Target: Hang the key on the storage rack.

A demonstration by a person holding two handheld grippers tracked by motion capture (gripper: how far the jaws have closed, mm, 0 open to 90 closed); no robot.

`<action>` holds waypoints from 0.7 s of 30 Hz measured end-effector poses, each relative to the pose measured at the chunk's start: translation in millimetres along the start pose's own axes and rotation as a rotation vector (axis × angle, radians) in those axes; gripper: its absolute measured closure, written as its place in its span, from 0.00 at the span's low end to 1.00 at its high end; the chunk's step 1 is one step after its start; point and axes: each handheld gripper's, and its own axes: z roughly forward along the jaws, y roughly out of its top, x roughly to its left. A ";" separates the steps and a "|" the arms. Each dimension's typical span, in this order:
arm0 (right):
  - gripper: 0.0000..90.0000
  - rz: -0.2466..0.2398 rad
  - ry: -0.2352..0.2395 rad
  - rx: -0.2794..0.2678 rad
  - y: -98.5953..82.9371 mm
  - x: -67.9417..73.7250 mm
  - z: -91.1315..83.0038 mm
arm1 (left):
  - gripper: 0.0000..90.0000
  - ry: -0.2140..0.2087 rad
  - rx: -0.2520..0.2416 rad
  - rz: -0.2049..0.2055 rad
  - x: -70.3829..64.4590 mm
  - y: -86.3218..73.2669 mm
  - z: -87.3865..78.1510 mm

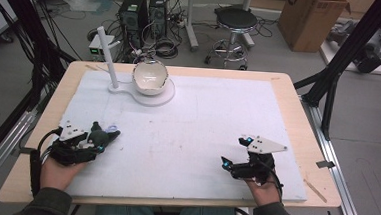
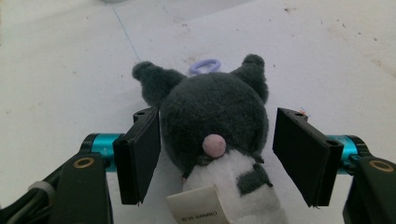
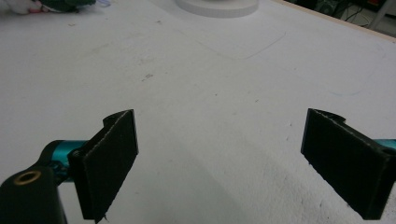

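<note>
Looking down from the high view, we are resting both tools low on the white mat (image 1: 186, 137), the left gripper (image 1: 107, 136) around a dark plush toy (image 1: 98, 136) and the right gripper (image 1: 233, 151) well apart. In the left gripper view we are straddling the plush toy (image 2: 215, 116), jaws spread, one touching, nothing clamped, so lifting is still ahead. In the right gripper view the right gripper (image 3: 219, 158) is gaping over bare mat
</note>
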 end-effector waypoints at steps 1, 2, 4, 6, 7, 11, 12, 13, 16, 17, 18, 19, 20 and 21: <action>0.11 0.000 0.001 0.001 0.0 -0.1 -0.1 | 0.36 0.005 0.002 -0.003 -0.6 -0.4 0.7; 0.11 0.001 0.001 0.001 0.1 -0.1 -0.3 | 0.36 0.008 0.011 0.002 -0.5 -0.6 0.9; 0.11 -0.002 -0.004 -0.003 0.1 -0.6 -0.3 | 0.36 0.008 0.020 -0.002 -0.3 -1.6 2.1; 0.11 0.004 -0.004 -0.001 -0.1 -0.4 -0.6 | 0.36 0.015 0.034 -0.007 -0.3 -2.6 3.7; 0.11 0.006 -0.004 0.000 -0.1 -0.4 -0.6 | 0.36 0.013 0.041 -0.010 -0.4 -3.0 4.6; 0.11 0.005 -0.005 0.001 -0.1 -0.5 -0.4 | 0.36 0.013 0.061 -0.018 -2.1 -3.7 8.5; 0.11 0.006 -0.005 0.001 -0.1 -0.4 -0.3 | 0.36 0.015 0.069 -0.014 -2.4 -3.5 9.1; 0.11 0.006 -0.005 0.001 -0.1 -0.3 -0.3 | 0.36 0.019 0.071 -0.015 -3.1 -3.4 10.1; 0.11 -0.002 -0.005 -0.003 -0.1 -0.7 0.0 | 0.37 0.028 0.080 -0.018 -3.4 -2.8 11.3; 0.11 0.001 -0.004 -0.004 0.0 -0.5 0.0 | 0.38 0.028 0.080 -0.018 -3.4 -2.8 11.3; 0.11 0.003 -0.005 -0.002 -0.1 -0.4 -0.2 | 0.39 0.030 0.080 -0.019 -3.4 -3.0 11.3; 0.11 0.005 -0.007 -0.002 -0.1 -0.3 -0.3 | 0.41 0.031 0.079 -0.019 -3.4 -3.1 11.3; 0.11 0.006 -0.006 -0.002 -0.2 -0.3 -0.4 | 0.42 0.032 0.078 -0.020 -3.5 -3.2 11.2; 0.11 0.003 -0.008 -0.004 -0.2 -0.5 -0.4 | 0.44 0.032 0.079 -0.019 -3.2 -3.2 11.0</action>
